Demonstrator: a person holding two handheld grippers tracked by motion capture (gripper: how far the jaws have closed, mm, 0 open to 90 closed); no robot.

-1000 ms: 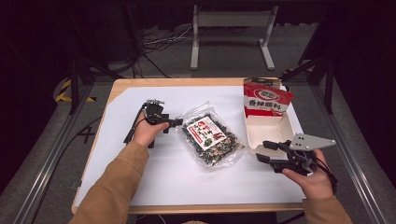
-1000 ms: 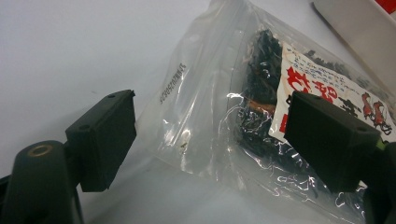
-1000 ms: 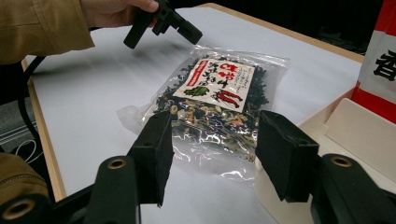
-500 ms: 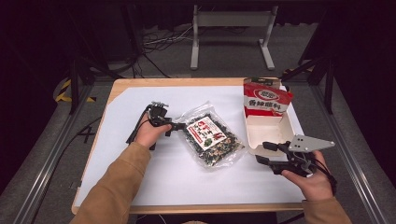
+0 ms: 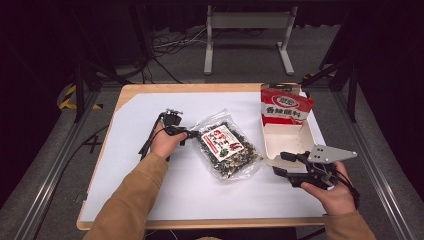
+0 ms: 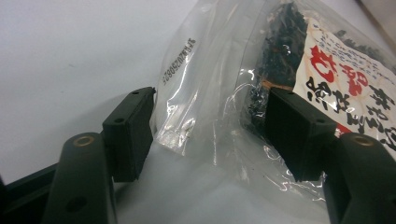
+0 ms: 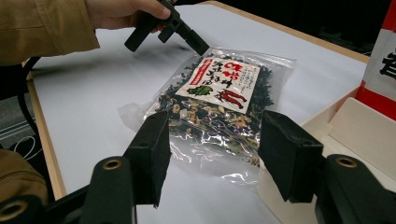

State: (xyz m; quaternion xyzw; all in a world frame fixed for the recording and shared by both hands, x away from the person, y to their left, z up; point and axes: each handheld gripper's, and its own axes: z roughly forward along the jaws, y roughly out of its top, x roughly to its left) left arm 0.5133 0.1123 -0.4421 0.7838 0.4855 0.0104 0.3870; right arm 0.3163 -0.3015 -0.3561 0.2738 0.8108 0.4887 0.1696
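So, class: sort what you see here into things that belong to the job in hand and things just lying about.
Job in hand:
- clear snack bag, its corner between the jaws
- left gripper, jaws just been closing
- right gripper, facing the bag

Lying about:
- open white carton
- red packet standing in it
- metal stand behind the table

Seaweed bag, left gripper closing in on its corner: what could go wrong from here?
1. The left gripper has just been closing, its jaws astride only the thin clear corner of the seaweed bag; the slick film may slip out or tear.
2. Lifted by one corner, the bag would likely sag and swing.
3. The open box sits close beside the bag; a drag could nudge it.
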